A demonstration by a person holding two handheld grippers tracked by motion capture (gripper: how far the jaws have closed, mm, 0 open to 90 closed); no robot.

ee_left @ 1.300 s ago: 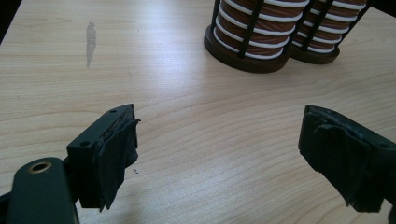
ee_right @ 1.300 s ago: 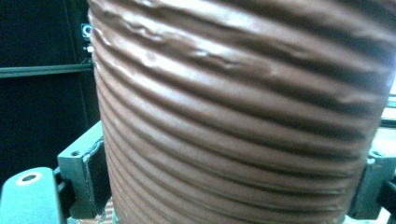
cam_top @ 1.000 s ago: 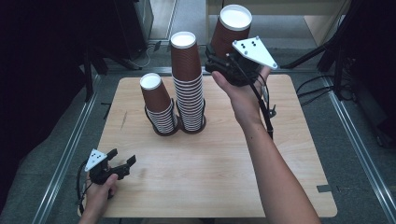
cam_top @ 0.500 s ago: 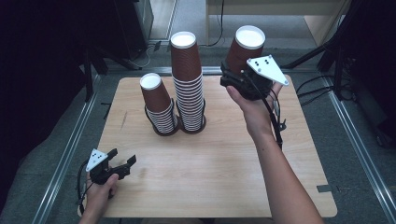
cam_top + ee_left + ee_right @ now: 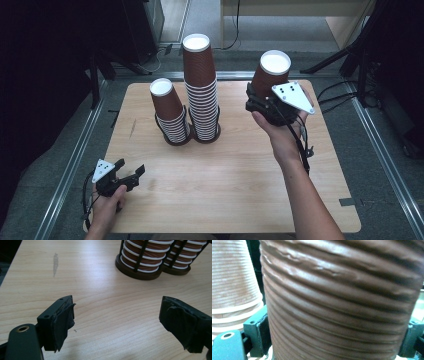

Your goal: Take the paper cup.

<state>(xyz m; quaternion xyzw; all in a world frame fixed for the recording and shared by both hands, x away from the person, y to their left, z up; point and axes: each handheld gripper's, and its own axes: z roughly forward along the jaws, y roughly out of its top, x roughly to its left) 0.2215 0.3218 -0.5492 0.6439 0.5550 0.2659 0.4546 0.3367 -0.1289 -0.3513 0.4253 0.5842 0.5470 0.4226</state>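
A brown ribbed paper cup (image 5: 270, 75) with its white end up hangs above the right part of the wooden table (image 5: 235, 185), and my right gripper (image 5: 258, 98) is shut on it. In the right gripper view the cup (image 5: 337, 302) sits between both pads (image 5: 263, 333). Two stacks of the same cups stand in black wire holders at the back middle: a short stack (image 5: 168, 112) and a tall stack (image 5: 201, 85). My left gripper (image 5: 131, 168) rests at the near left edge. Its jaws have just been closing a little, still stand apart, and have nothing between them (image 5: 117, 325).
The holders' round bases (image 5: 136, 271) lie ahead of the left gripper. A faint grey smear (image 5: 55, 263) marks the wood on the left. Cables (image 5: 345, 90) run over the floor beyond the table's right edge, with dark stands behind it.
My right gripper has come down and to the right with the cup, away from the tall stack. The left hand has stayed where it was.
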